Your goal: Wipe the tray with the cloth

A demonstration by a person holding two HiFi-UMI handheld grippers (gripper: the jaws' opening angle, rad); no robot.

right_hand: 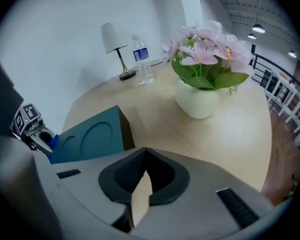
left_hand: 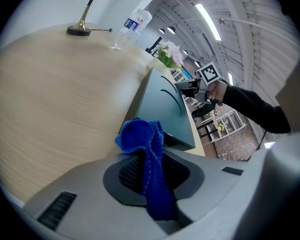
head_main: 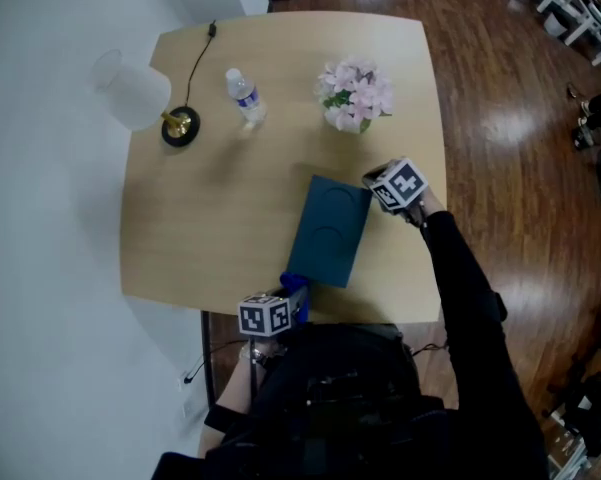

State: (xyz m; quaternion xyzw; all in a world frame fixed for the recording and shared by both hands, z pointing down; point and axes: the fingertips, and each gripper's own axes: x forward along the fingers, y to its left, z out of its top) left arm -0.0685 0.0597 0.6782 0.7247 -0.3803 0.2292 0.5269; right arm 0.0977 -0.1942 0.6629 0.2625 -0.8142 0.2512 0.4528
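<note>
Nearest, the left gripper (head_main: 292, 303) pinches a blue cloth (left_hand: 140, 136) in narrowly parted jaws, the wad bulging past their tips at the teal tray's (head_main: 330, 230) near corner and hiding it from the head view. Its long axis runs from 7 o'clock to 1 o'clock on the table (head_main: 200, 228). At the tray's 1 o'clock corner, the right gripper (right_hand: 144, 166) is closed and empty. Beyond stand a flower vase (head_main: 352, 98), a water bottle (head_main: 245, 96) and a lamp (head_main: 180, 126), its shade washed out against the wall.
</note>
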